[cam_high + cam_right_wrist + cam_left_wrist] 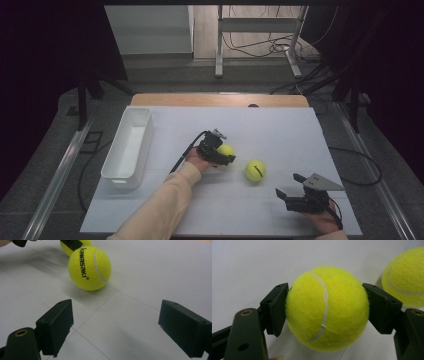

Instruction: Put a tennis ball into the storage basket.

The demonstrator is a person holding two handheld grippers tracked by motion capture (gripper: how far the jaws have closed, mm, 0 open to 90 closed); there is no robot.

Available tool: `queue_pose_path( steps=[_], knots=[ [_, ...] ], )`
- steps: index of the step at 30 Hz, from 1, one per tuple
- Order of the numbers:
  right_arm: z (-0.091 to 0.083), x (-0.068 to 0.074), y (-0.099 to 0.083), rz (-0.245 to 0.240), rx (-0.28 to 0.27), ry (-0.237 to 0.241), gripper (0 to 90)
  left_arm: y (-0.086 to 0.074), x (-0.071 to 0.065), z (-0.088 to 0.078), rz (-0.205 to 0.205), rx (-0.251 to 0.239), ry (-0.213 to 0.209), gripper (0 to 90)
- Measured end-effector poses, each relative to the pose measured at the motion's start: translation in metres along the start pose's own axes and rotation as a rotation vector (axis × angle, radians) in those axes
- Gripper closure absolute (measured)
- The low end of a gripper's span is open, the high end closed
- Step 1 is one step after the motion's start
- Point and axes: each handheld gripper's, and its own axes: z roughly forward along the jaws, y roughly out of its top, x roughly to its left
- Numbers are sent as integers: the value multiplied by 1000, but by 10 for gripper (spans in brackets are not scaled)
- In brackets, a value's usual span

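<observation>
In the left gripper view a yellow tennis ball (327,315) sits squarely between the two black pads (275,310), and both pads press on its sides. From the high view, my left gripper (223,152) is shut on that ball (226,149) near the middle of the white table sheet (280,130). To its right a second yellow ball (255,170) lies loose; its black lettering shows in the right gripper view (90,268). My right gripper (288,184) rests near the front right, open, and its jaws (120,327) point toward the loose ball with bare sheet between them.
A long white bin (148,140) lies along the sheet's left side, with nothing seen inside. A wooden table edge (220,100) runs along the back. Dark floor, cables and a metal frame lie beyond the table.
</observation>
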Motion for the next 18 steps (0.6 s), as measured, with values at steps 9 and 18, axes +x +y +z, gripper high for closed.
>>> queue_pose_path(
  steps=[9, 18],
  knots=[
    [-1, 0, 0, 0, -1, -2, 131, 1, -4, -21, -1, -66, 6, 267],
    [-1, 0, 0, 1, -4, -6, 131, -3, 0, -35, -13, -100, 7, 267]
  ],
)
